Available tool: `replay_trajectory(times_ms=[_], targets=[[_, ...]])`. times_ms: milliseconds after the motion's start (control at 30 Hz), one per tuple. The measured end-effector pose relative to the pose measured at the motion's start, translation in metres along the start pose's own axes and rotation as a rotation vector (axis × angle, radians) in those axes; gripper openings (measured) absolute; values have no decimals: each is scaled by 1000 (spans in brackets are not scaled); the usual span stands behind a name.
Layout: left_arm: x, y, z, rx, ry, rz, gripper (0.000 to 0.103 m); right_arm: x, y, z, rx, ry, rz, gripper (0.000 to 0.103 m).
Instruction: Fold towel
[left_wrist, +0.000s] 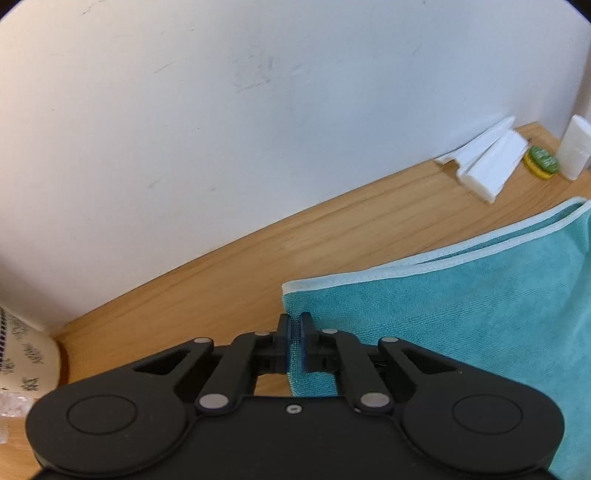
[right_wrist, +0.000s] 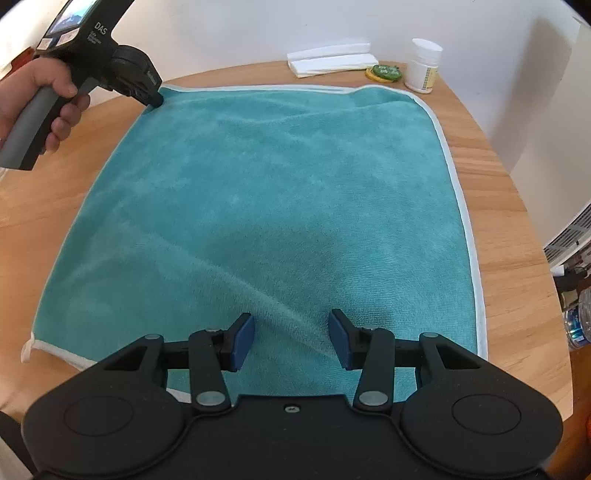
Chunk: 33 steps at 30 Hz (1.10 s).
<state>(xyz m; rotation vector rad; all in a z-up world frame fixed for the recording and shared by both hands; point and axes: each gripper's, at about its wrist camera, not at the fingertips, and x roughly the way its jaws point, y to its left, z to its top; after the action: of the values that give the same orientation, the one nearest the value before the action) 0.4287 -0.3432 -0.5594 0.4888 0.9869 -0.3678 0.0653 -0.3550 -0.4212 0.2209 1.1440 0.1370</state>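
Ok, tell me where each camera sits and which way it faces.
Left wrist: on the left gripper, low at the teal towel's far left edge, facing the wall; its jaws pinch the hem.
Right wrist: on the right gripper, open above the towel's near edge, facing the wall; the left hand shows.
Shared: towel, white bottle, folded white paper.

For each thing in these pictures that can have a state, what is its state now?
towel: folded double, lying flat on the table
left gripper: shut on the towel's far left edge
right gripper: open above the near edge
white bottle: upright, capped
white cloth: folded
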Motion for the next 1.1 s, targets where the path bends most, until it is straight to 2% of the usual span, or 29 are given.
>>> replay_trajectory(times_ms=[100, 133, 267, 467, 600, 667, 733, 867, 967, 1000, 1100], targets=[[-10, 3, -13, 73, 3, 75, 4, 3, 0, 6, 3, 14, 27, 49], [-13, 12, -18, 63, 16, 91, 4, 4, 1, 7, 4, 18, 35, 49], [-22, 47, -29, -21, 71, 99, 4, 9, 15, 10, -11, 20, 62, 49], [-36, 95, -52, -93, 104, 112, 4, 13, 46, 13, -35, 32, 71, 49], [-59, 125, -72, -154, 112, 77, 7, 9, 50, 27, 11, 23, 68, 48], [-77, 134, -82, -164, 109, 53, 14, -4, 40, 41, 31, -29, 67, 50], [-100, 138, -93, -159, 83, 54, 37, -14, 27, 59, 51, -74, 60, 50], [-147, 143, -116, -177, 53, 52, 40, -20, -9, 108, 55, -147, 50, 50], [-184, 143, -140, -228, 58, 46, 46, -6, -28, 151, -18, -164, 52, 49], [-190, 141, -146, -244, 68, 39, 46, 2, -34, 165, -46, -161, 55, 47], [-207, 135, -167, -288, 101, 25, 48, 33, -42, 201, -149, -125, 117, 31]])
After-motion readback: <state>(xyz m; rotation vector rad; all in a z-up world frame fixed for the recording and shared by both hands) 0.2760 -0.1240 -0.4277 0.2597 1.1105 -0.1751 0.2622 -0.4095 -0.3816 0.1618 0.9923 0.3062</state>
